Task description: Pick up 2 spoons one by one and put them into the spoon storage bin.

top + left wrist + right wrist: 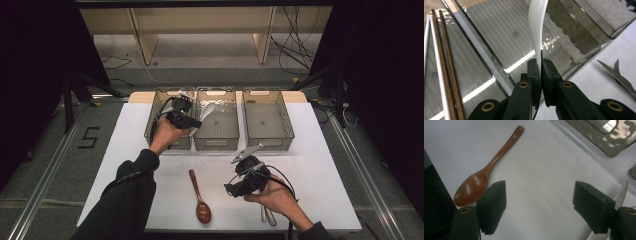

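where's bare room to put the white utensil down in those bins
The right clear plastic bin looks bare. The middle clear plastic bin, under the white plastic utensil clamped in the left gripper, has open floor. The left clear plastic bin is crowded with brown and white chopsticks.

Table: white top with a pale wood edge at the far side.
Floor: grey, marked with a black "5".
Rails: metal, flanking the table.
Rear: light wooden frame; loose cables.
Sides: black curtains.
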### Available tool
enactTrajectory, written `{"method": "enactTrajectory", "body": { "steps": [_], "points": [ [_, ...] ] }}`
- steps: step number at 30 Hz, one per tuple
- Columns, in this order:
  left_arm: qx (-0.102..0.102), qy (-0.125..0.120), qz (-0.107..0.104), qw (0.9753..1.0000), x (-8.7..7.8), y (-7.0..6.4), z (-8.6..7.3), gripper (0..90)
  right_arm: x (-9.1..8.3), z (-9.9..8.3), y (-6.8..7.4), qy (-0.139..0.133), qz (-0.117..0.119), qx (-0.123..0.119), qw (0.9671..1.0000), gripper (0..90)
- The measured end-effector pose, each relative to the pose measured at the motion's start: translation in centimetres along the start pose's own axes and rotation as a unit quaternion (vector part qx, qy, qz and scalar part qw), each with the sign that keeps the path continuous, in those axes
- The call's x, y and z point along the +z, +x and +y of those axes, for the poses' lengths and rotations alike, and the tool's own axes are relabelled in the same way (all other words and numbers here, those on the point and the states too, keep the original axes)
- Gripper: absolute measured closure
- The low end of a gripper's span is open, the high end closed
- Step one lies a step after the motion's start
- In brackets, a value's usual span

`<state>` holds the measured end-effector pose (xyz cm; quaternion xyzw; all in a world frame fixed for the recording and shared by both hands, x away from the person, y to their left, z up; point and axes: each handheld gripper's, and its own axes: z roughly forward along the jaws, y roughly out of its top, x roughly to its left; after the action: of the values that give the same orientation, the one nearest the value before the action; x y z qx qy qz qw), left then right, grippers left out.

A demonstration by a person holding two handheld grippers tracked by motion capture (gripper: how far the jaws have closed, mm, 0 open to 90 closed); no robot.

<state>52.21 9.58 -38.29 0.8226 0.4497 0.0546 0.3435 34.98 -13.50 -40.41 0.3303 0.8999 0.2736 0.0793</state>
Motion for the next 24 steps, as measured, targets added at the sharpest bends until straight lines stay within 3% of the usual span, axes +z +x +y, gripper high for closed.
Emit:
{"method": "enactTrajectory", "body": {
  "steps": [8, 19, 24],
  "points": [
    [-0.011, 0.003, 0.011, 0.9999, 1.8, 0.0, 1.0, 84.6, 0.0, 0.0, 0.1, 0.0, 0.001, -0.002, 1.0, 28.0],
    [-0.032, 0.001, 0.014, 0.9994, 3.1, 0.4, 0.8, 83.3, 0.1, 0.0, 0.2, 0.0, 0.002, -0.006, 1.0, 28.0],
    [-0.039, 0.004, -0.002, 0.9992, 2.7, 0.3, 0.9, 65.7, 0.0, 0.0, 0.2, 0.0, 0.001, -0.005, 1.0, 28.0]
  ]
}}
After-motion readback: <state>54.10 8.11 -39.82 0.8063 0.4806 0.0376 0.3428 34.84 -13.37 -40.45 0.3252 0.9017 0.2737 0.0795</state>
